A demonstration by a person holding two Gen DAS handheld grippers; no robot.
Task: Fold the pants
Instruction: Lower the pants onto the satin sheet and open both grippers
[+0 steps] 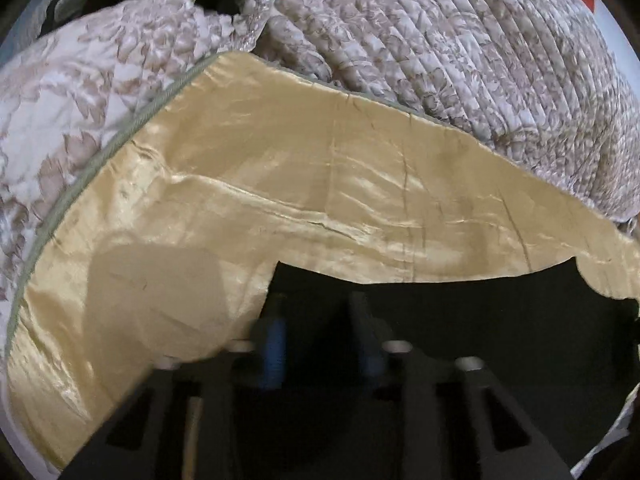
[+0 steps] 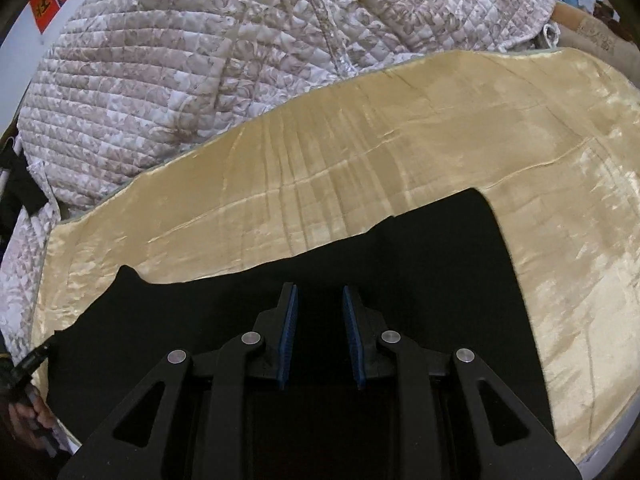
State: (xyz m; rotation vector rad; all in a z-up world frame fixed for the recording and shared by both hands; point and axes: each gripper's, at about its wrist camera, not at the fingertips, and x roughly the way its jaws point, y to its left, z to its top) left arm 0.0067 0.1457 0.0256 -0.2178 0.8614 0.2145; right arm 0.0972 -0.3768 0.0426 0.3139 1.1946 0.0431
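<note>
Black pants (image 2: 400, 248) lie flat on a shiny gold sheet (image 2: 320, 168); they also show in the left wrist view (image 1: 460, 312) at the lower right. My right gripper (image 2: 319, 300) is open and empty, its blue pads apart just above the black cloth. My left gripper (image 1: 318, 308) is blurred, open, with its jaws apart over the pants' left edge, nothing between them that I can see. One pants edge ends at the left in the right wrist view, near the other gripper's hand (image 2: 28, 420).
A quilted floral bedspread (image 2: 200, 60) is bunched behind the gold sheet (image 1: 280, 152) and shows in the left wrist view (image 1: 460, 40) too. A red sign (image 2: 50, 4) hangs on the wall at the far left.
</note>
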